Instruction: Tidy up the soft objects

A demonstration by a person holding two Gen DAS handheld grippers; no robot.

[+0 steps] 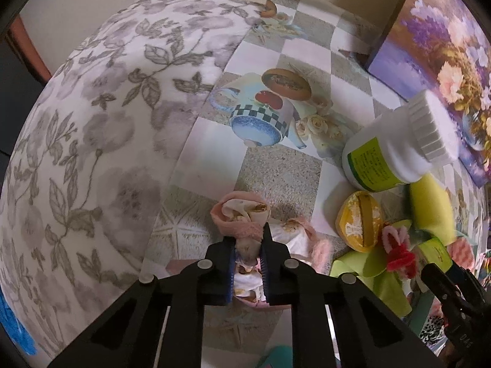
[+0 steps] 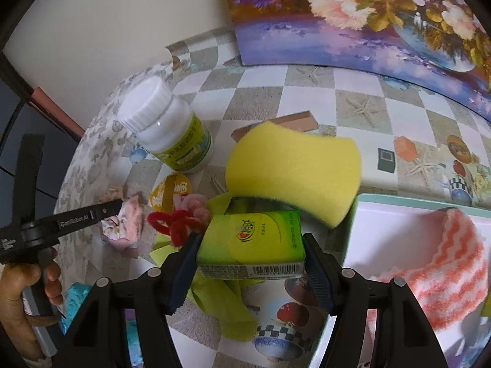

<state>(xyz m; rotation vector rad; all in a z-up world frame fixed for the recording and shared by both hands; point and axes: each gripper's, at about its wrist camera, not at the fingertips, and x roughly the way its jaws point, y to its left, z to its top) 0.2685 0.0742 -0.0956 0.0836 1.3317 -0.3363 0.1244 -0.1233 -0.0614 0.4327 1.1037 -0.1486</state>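
Note:
My left gripper (image 1: 248,240) points down at the table and is shut on a pink floral cloth bundle (image 1: 242,213), which bulges out above the fingertips. In the right wrist view that same gripper (image 2: 118,207) reaches in from the left onto the pink cloth (image 2: 127,225). My right gripper (image 2: 251,240) is shut on a green tissue pack (image 2: 250,245), with both pads pressed on its ends. A yellow sponge (image 2: 294,171) lies just behind the pack. A pink-and-white striped fluffy cloth (image 2: 442,276) lies in a white tray (image 2: 399,201) at the right.
A white bottle (image 2: 165,128) lies tilted beside a round yellow lid (image 2: 170,191). Red and pink pipe cleaners (image 2: 175,220) rest on a green cloth (image 2: 227,303). A flower painting (image 2: 368,30) stands at the back. A floral fabric (image 1: 92,153) covers the left. A hand (image 2: 18,291) holds the left gripper.

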